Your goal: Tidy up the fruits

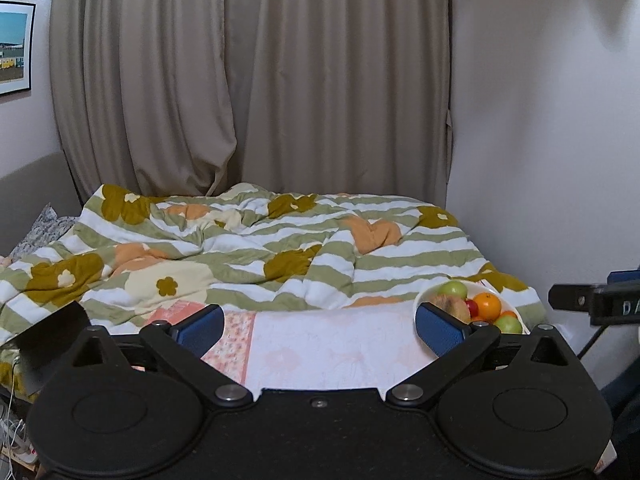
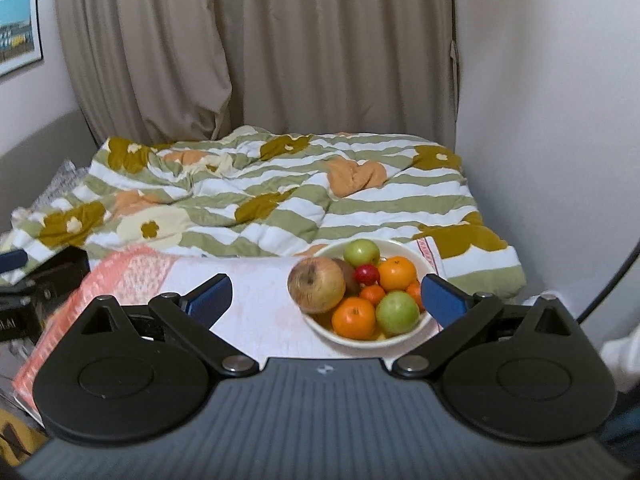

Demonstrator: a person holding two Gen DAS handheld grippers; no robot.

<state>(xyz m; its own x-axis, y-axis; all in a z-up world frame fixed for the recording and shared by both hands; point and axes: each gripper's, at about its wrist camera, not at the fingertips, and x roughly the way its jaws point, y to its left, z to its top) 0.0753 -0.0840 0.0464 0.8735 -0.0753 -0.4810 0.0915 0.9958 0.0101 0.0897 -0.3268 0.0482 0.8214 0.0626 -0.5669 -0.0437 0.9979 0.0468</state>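
1. The left hand-held gripper [image 1: 320, 326] stood wide, its blue fingers [image 1: 202, 328] spread far apart with nothing between them, hanging over the near part of the table [image 1: 332, 352].
2. The right hand-held gripper [image 2: 326, 300] was just as wide and also empty; its right blue finger [image 2: 442, 300] sat in front of the bowl's right edge, though I could not tell whether it touched.
3. The white bowl [image 2: 424, 322] rested on the right side of the table, which was covered by a pale pink cloth.
4. In the bowl, a big brownish apple [image 2: 316, 284] lay at the left, a green apple [image 2: 362, 252] at the far side, and another green apple [image 2: 397, 312] at the near right.
5. An orange [image 2: 397, 273] lay far right, another orange [image 2: 354, 317] near, a small one [image 2: 373, 294] between them, and a small red fruit [image 2: 367, 274] in the middle.
6. From the left gripper's view the same bowl [image 1: 486, 289] appeared at the far right of the table, partly behind the right finger.
7. Beyond the table lay a bed with a striped, flowered quilt [image 2: 280, 200], rumpled.
8. Beige curtains [image 1: 256, 80] hung behind the bed, and a framed picture [image 1: 14, 48] hung on the left wall.
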